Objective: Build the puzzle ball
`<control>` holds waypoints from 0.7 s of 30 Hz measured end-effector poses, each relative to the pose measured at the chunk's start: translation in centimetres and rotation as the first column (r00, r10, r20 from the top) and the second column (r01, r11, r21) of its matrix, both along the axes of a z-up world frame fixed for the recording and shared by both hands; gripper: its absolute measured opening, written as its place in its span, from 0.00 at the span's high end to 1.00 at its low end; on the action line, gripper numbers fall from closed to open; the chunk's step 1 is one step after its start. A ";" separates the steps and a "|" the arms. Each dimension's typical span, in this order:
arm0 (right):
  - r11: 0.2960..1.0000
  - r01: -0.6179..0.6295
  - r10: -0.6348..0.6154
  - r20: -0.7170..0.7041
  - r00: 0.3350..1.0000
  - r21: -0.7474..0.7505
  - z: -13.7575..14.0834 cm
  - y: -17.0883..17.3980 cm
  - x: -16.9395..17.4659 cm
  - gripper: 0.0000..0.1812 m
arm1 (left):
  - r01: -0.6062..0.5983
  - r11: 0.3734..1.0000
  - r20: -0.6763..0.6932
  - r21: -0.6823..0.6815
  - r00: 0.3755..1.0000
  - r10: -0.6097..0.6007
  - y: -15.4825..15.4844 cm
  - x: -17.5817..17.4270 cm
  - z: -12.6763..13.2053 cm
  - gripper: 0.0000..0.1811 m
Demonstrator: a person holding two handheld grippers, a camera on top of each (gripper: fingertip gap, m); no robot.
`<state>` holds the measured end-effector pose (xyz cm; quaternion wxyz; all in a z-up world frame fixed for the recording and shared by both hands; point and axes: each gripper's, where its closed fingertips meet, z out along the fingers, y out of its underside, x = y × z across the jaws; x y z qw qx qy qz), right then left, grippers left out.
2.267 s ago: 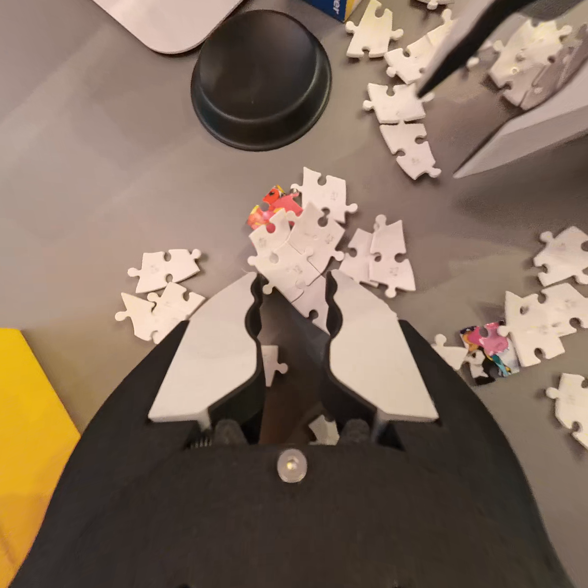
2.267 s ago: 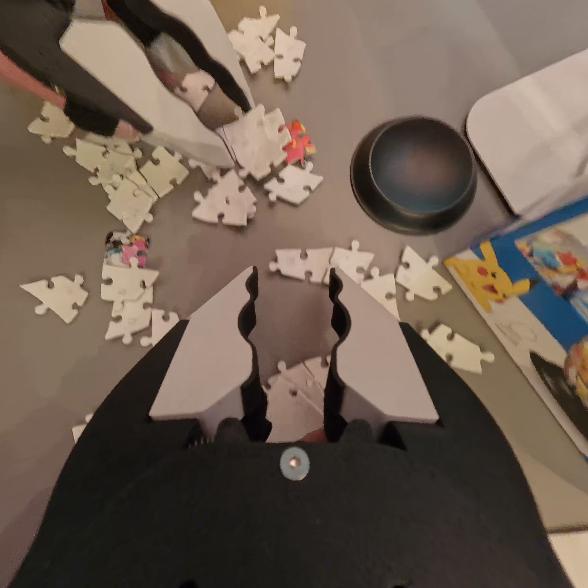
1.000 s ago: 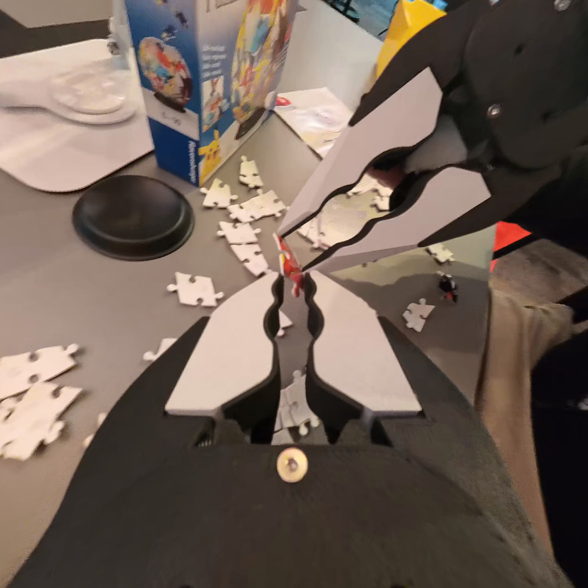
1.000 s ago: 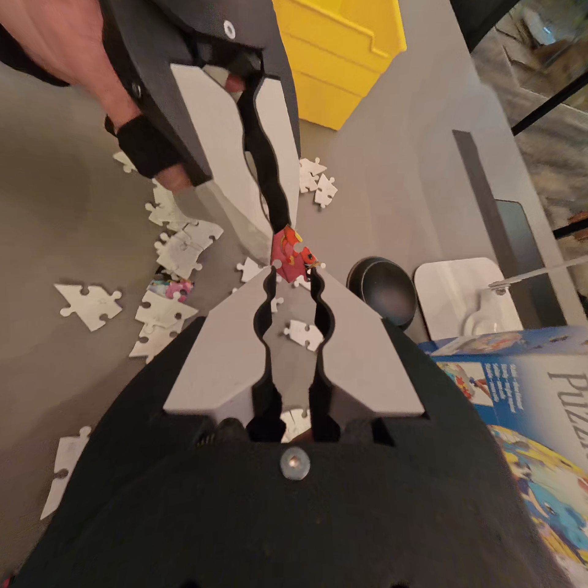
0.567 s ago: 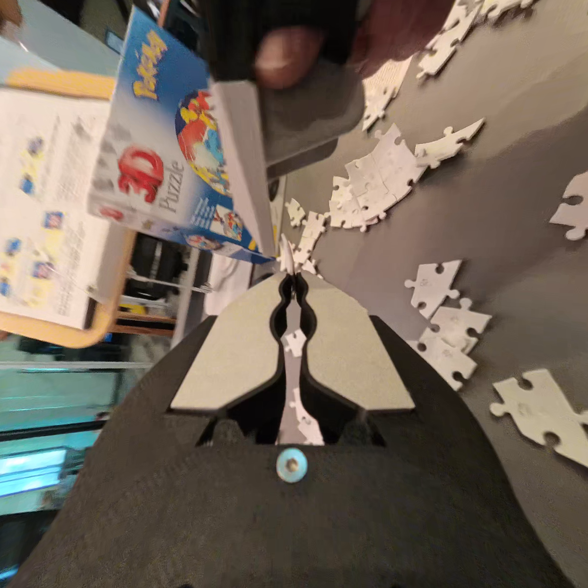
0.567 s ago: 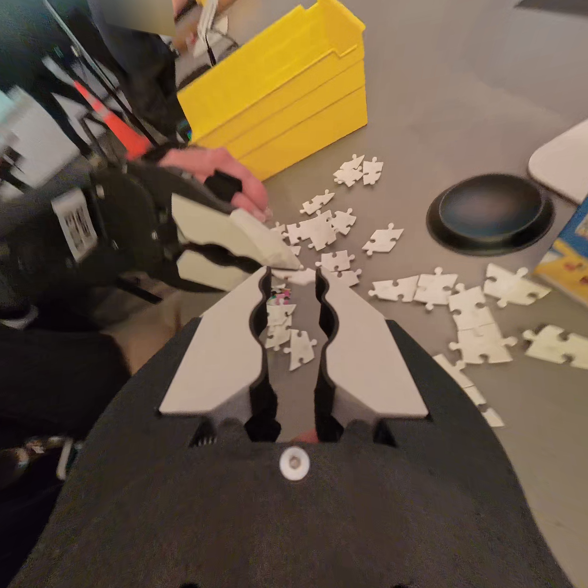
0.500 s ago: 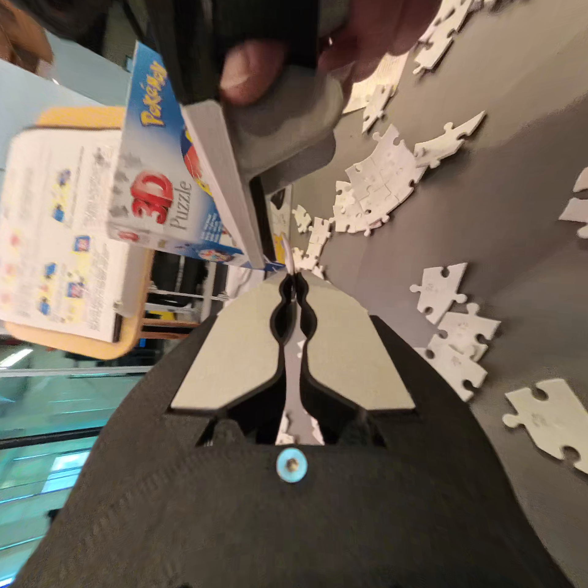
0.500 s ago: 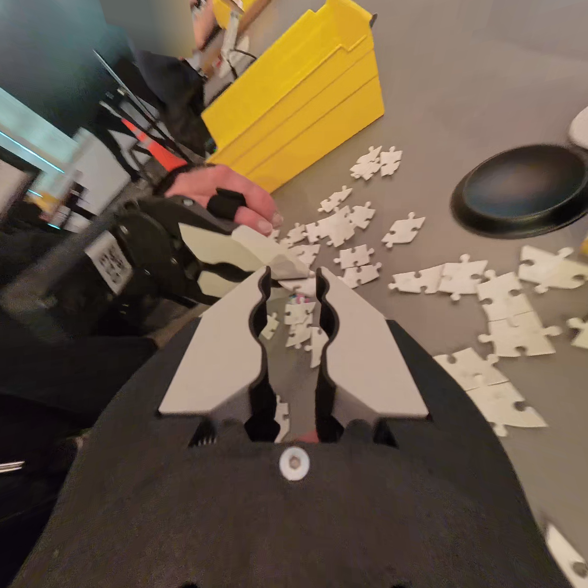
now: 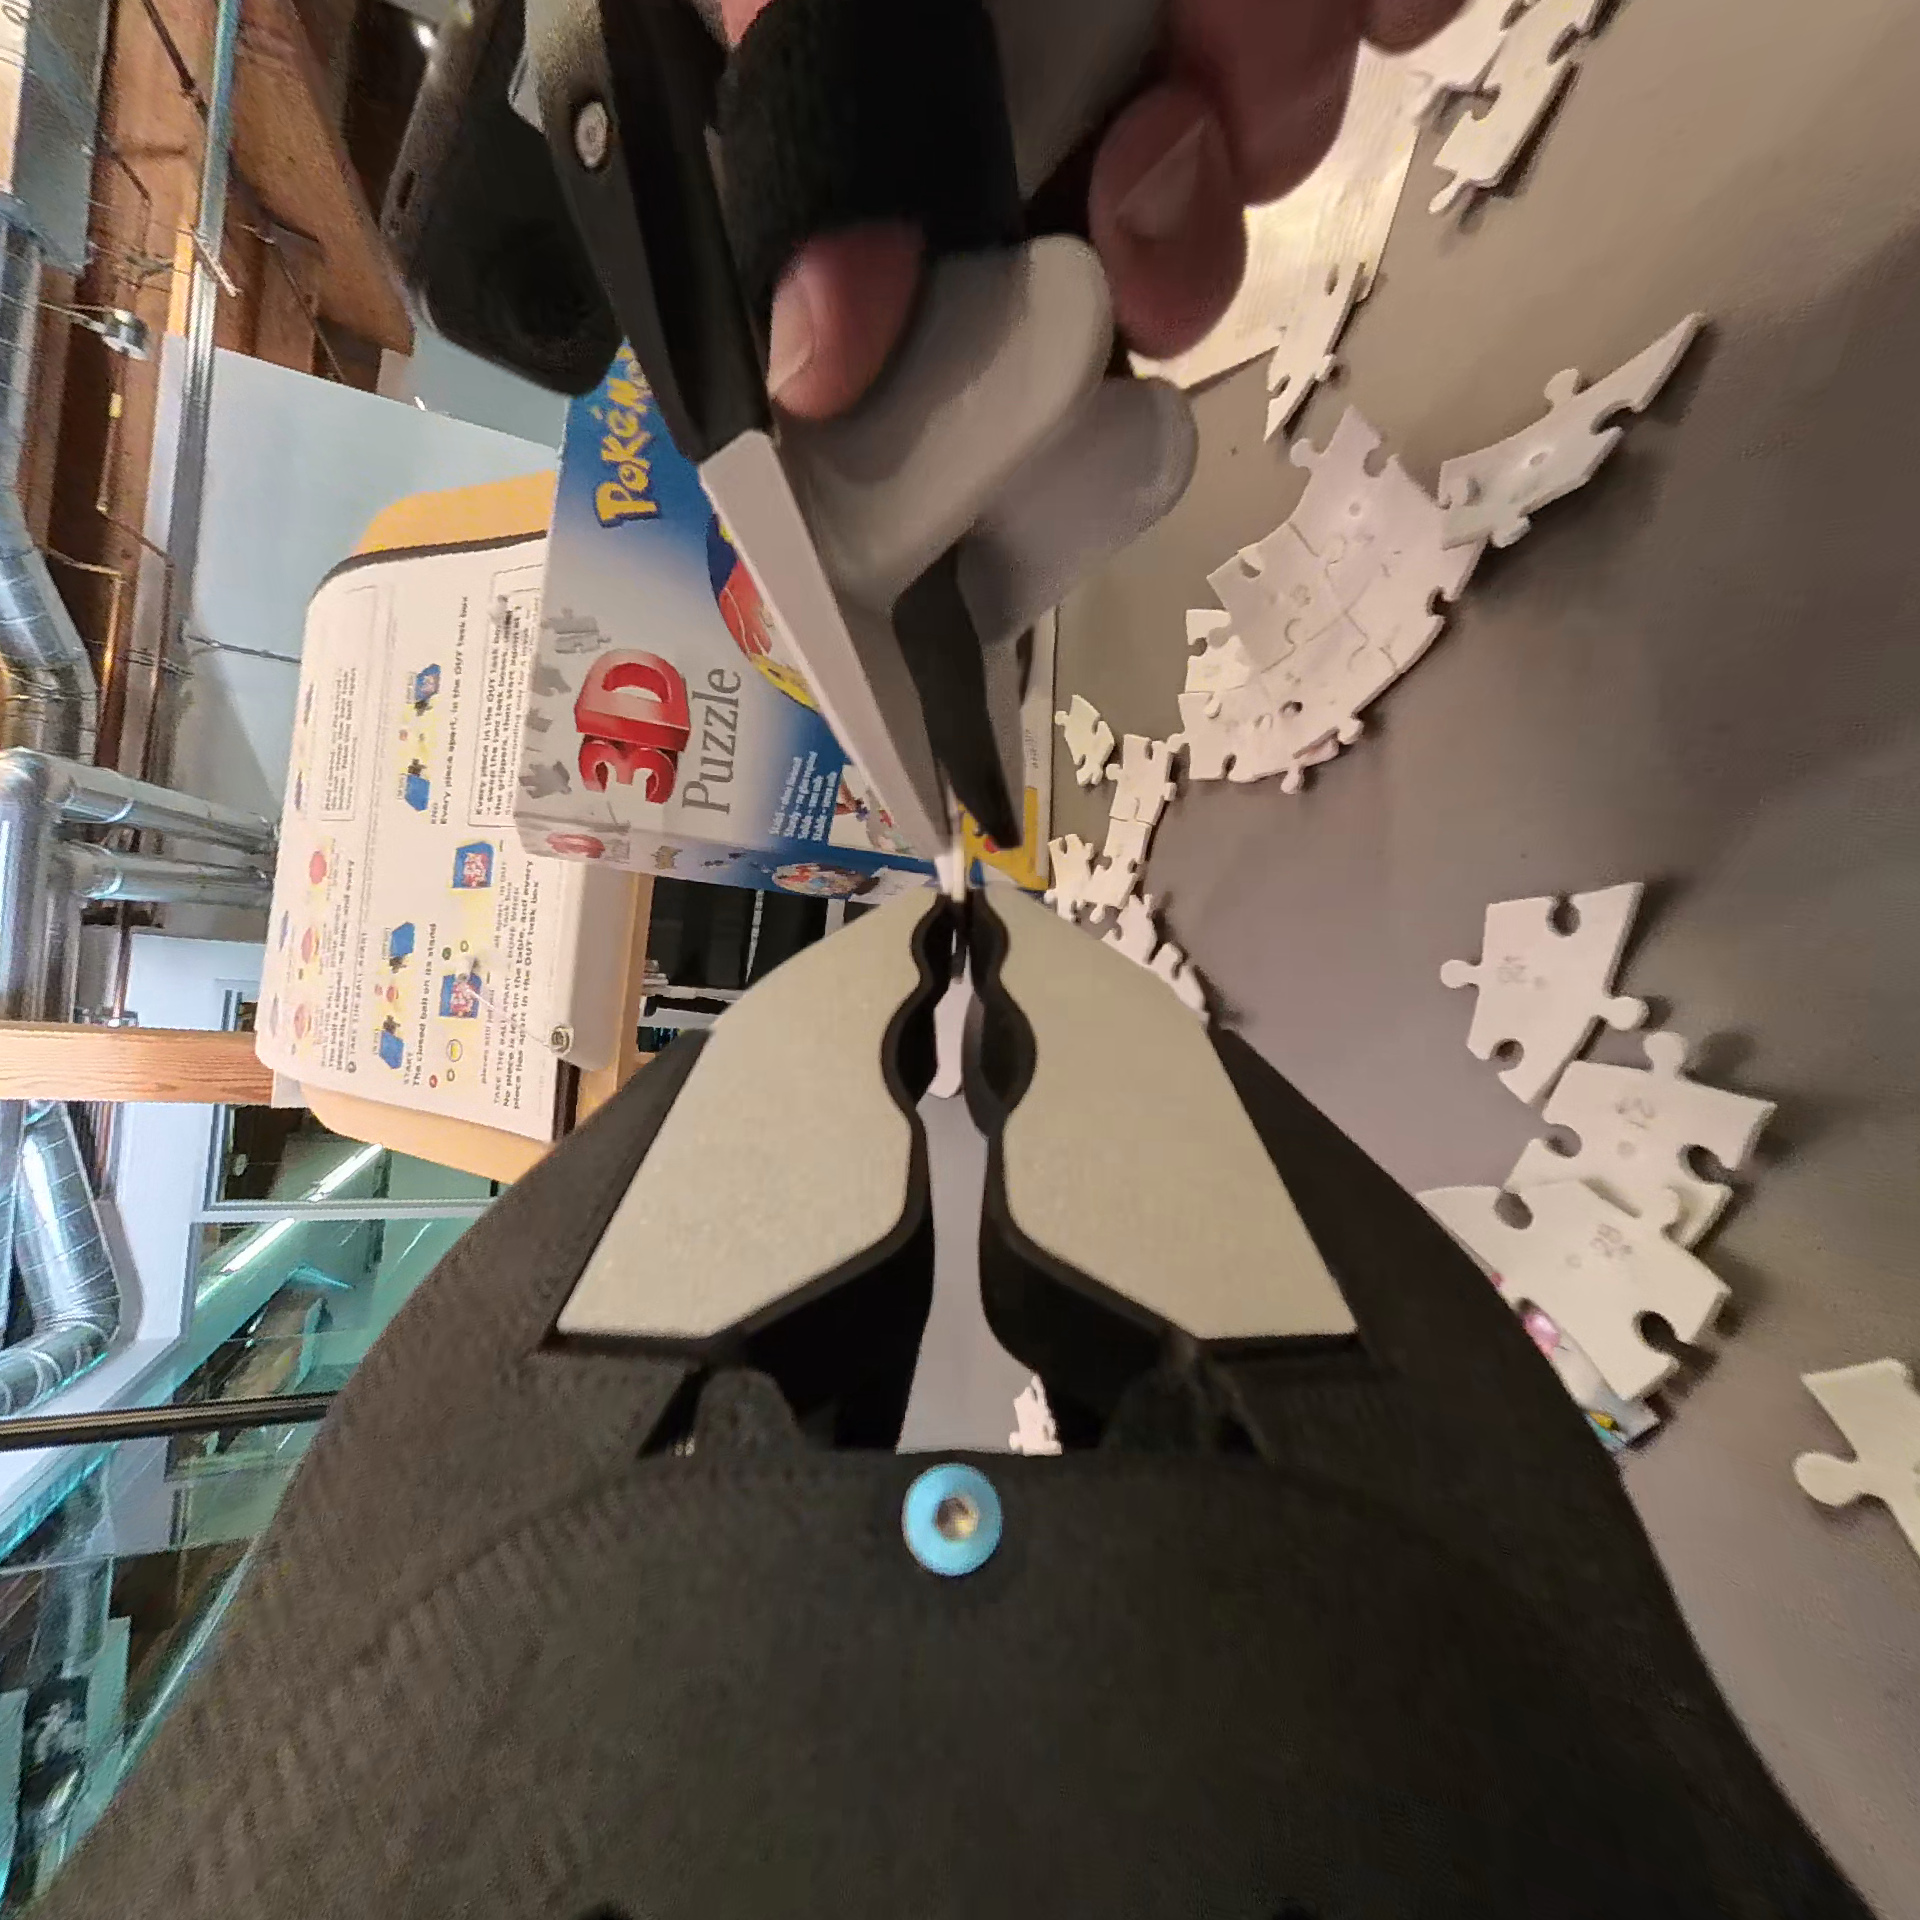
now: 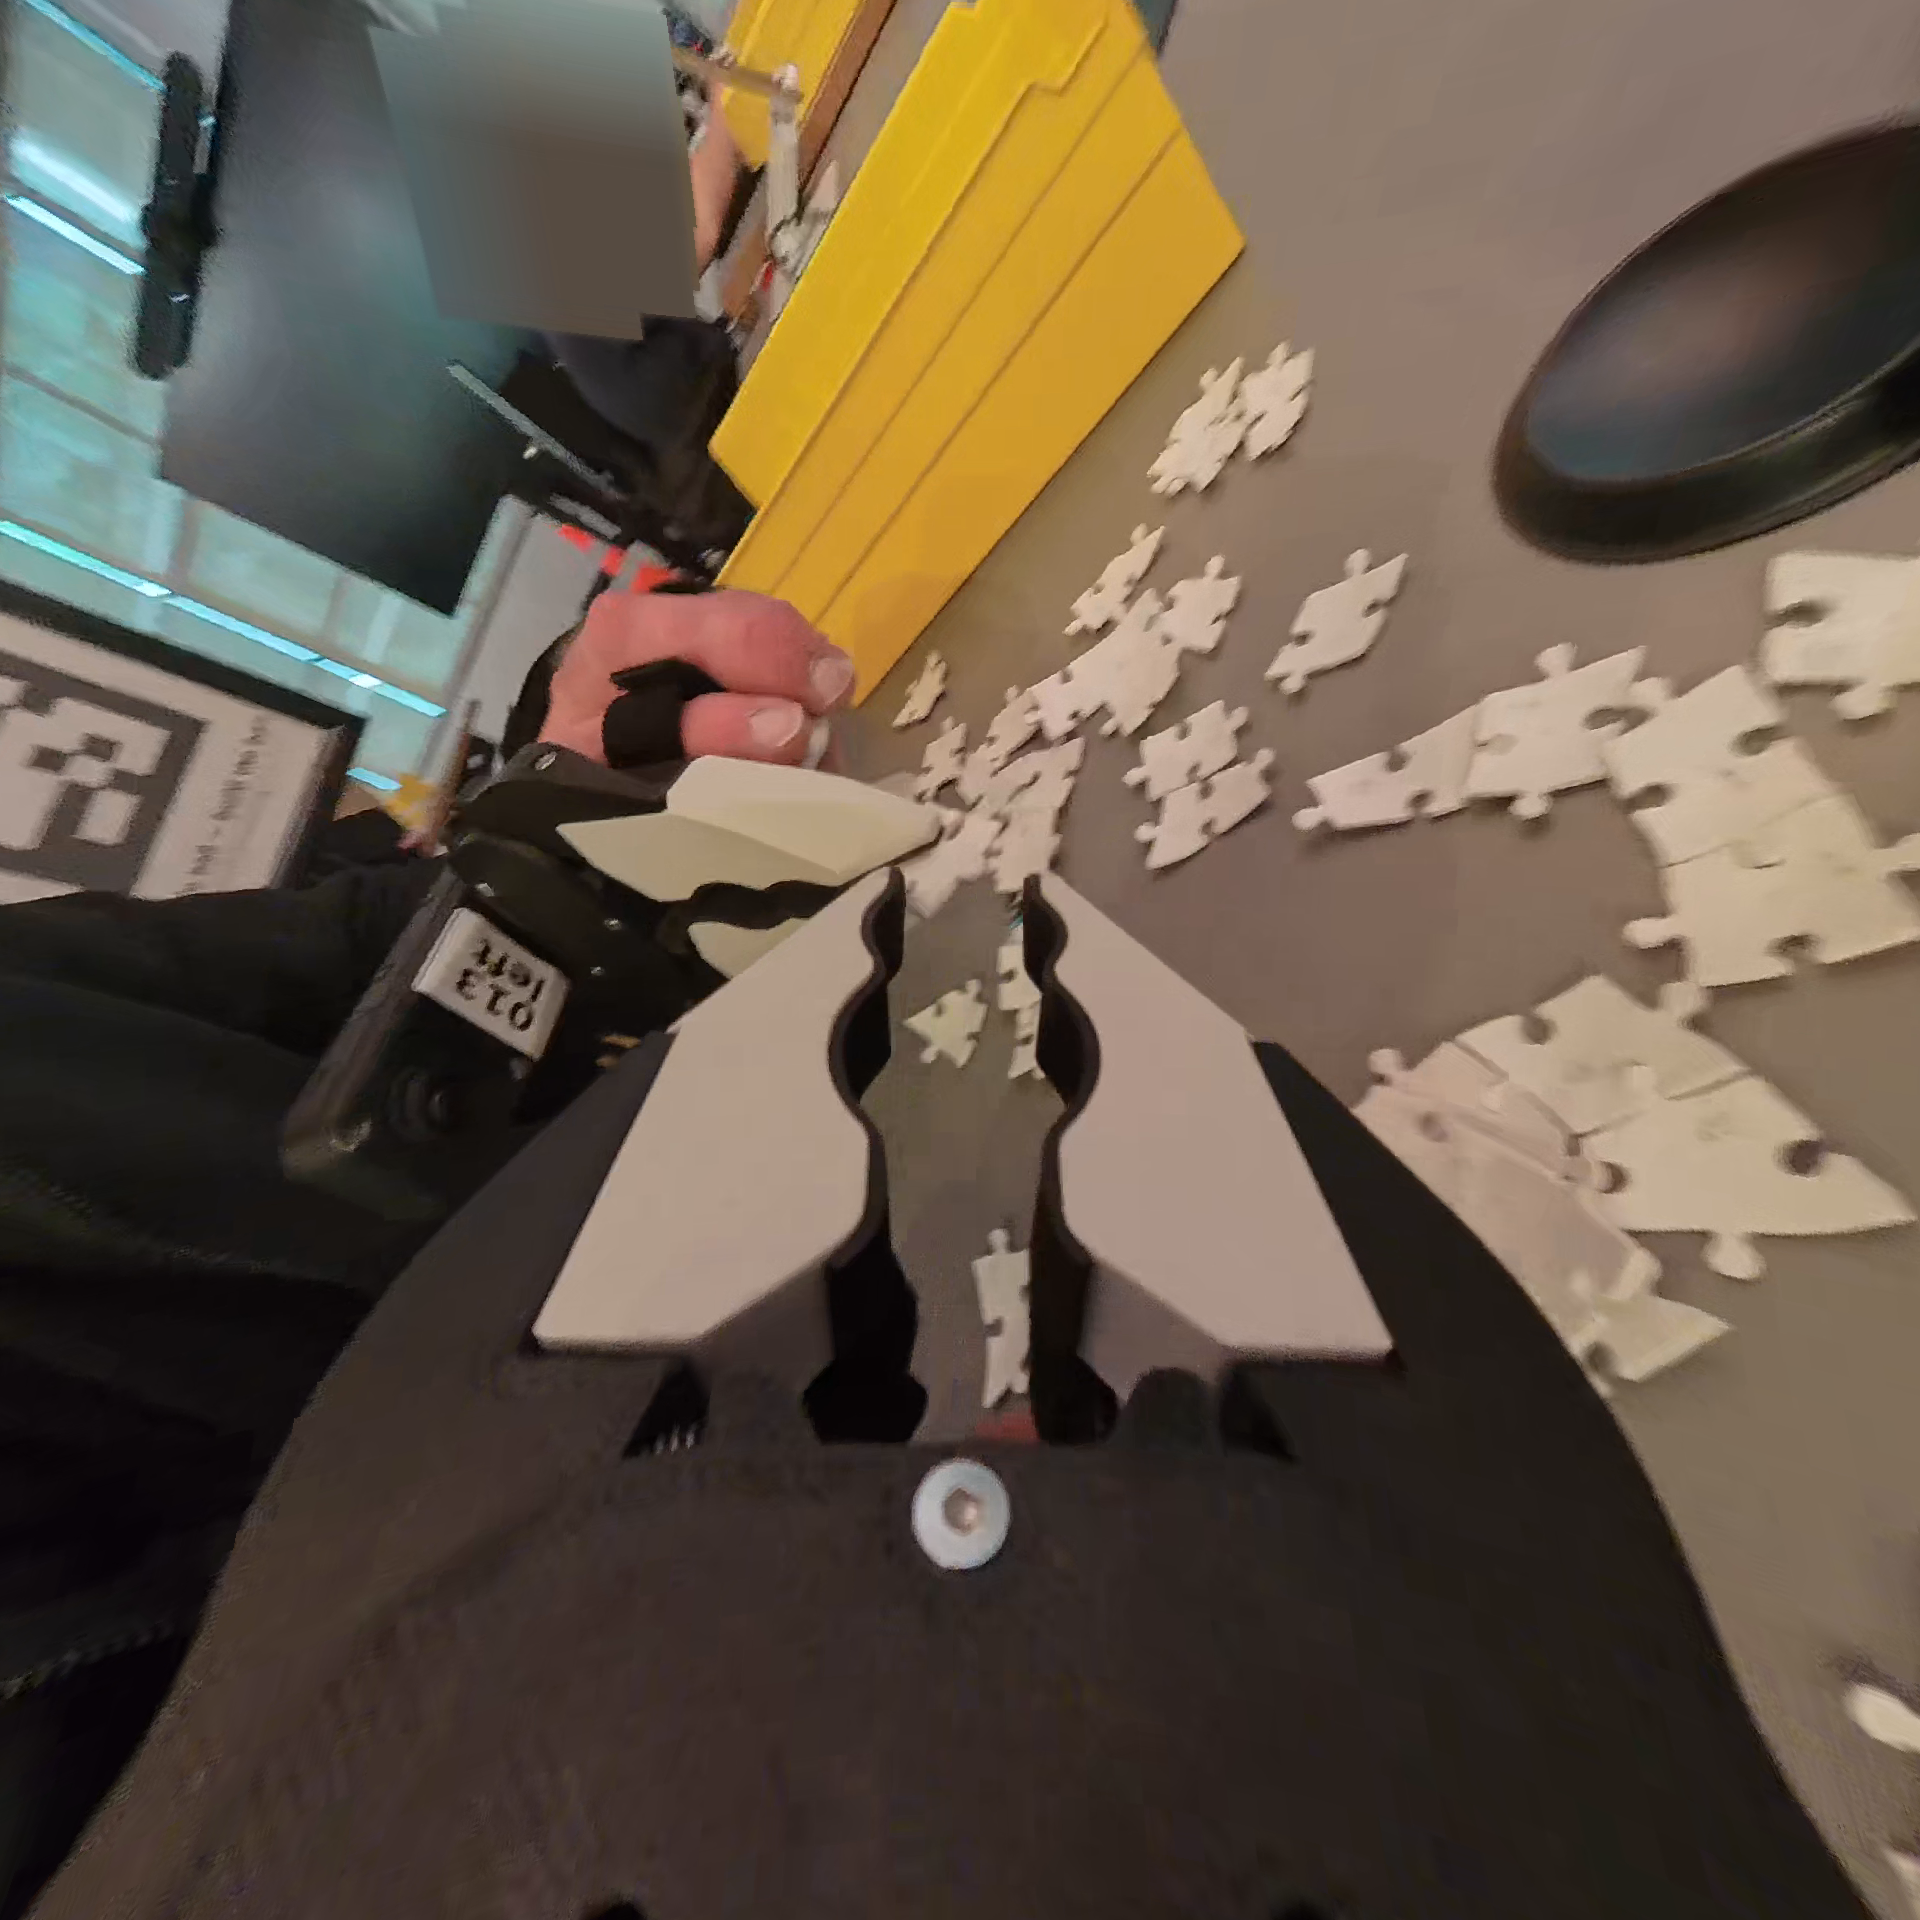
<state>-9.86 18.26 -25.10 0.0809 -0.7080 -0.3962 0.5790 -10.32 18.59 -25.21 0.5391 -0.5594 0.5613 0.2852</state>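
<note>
Pinching a thin white puzzle piece edge-on between its nearly closed fingers, the left gripper is turned on its side, so the grey table runs up the right of its view. The right gripper comes down from above to meet it tip to tip, its 2 fingers drawn to a narrow point right at the top edge of that same piece. Whether they actually clamp the piece I cannot tell from this angle. A hand wraps the right gripper's handle.

From the right wrist view, the right gripper shows a clear gap between its tips, with table and loose pieces visible through it; the held piece itself is not distinguishable there. The left gripper lies just left of those tips, a hand around it.

Scattered white puzzle pieces lie face-down across the table, and a curved joined section lies farther off. A yellow bin sits at the far left, a black round stand at the far right. The blue puzzle box stands behind the grippers, an instruction sheet beyond it.
</note>
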 end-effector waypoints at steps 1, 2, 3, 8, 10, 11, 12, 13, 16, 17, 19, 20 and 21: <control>1.000 -0.019 0.019 -0.008 1.000 -0.021 0.0 -0.4 -0.1 0.89 | -0.002 1.000 -0.002 -0.009 1.000 0.002 0.0 0.1 -0.1 0.99; 0.999 -0.021 0.020 -0.020 1.000 -0.024 0.1 -0.5 -0.2 0.92 | -0.004 1.000 0.004 -0.007 1.000 0.004 0.0 0.0 -0.2 0.98; 1.000 -0.019 0.018 -0.026 0.999 -0.019 0.1 -0.5 -0.3 0.94 | 0.004 1.000 0.012 -0.009 1.000 -0.004 0.0 0.1 -0.2 0.95; 1.000 -0.016 0.016 -0.048 0.999 0.001 0.1 0.1 0.1 0.99 | 0.010 0.998 0.077 -0.056 0.997 -0.006 0.0 -0.1 -0.3 0.87; 1.000 -0.018 0.018 -0.038 0.999 0.007 -0.1 0.3 0.3 0.99 | 0.021 0.995 0.132 -0.097 0.991 -0.008 0.0 -0.6 -0.6 0.83; 1.000 -0.020 0.020 -0.026 0.999 0.004 -0.4 0.4 0.5 0.99 | 0.026 0.991 0.151 -0.133 0.988 -0.005 0.0 -0.9 -1.1 0.82; 0.999 -0.032 0.032 0.004 0.999 0.016 -1.0 0.4 0.7 0.99 | 0.027 0.985 0.171 -0.169 0.985 0.002 0.1 -1.3 -1.5 0.82; 0.998 -0.042 0.040 0.048 0.998 0.041 -1.9 0.5 0.9 0.99 | 0.032 0.979 0.201 -0.201 0.980 0.009 0.1 -1.6 -1.9 0.81; 0.983 -0.106 0.069 0.236 0.969 0.149 -5.4 0.8 1.6 0.99 | 0.047 0.954 0.224 -0.297 0.974 0.022 -0.1 -2.2 -3.3 0.80; 0.975 -0.138 0.082 0.293 0.953 0.176 -6.4 0.7 1.6 0.99 | 0.054 0.946 0.251 -0.321 0.968 0.030 -0.1 -2.3 -3.5 0.80; 0.951 -0.197 0.089 0.399 0.912 0.238 -8.4 0.9 1.7 0.94 | 0.037 0.933 0.247 -0.359 0.967 0.057 0.0 -2.7 -4.3 0.81; 0.939 -0.205 0.067 0.437 0.897 0.277 -8.9 1.3 1.7 0.88 | 0.027 0.930 0.238 -0.368 0.969 0.066 0.1 -2.9 -4.7 0.81; 0.923 -0.215 0.048 0.457 0.888 0.320 -9.1 1.6 1.7 0.85 | 0.019 0.926 0.234 -0.377 0.969 0.075 0.1 -3.0 -5.0 0.81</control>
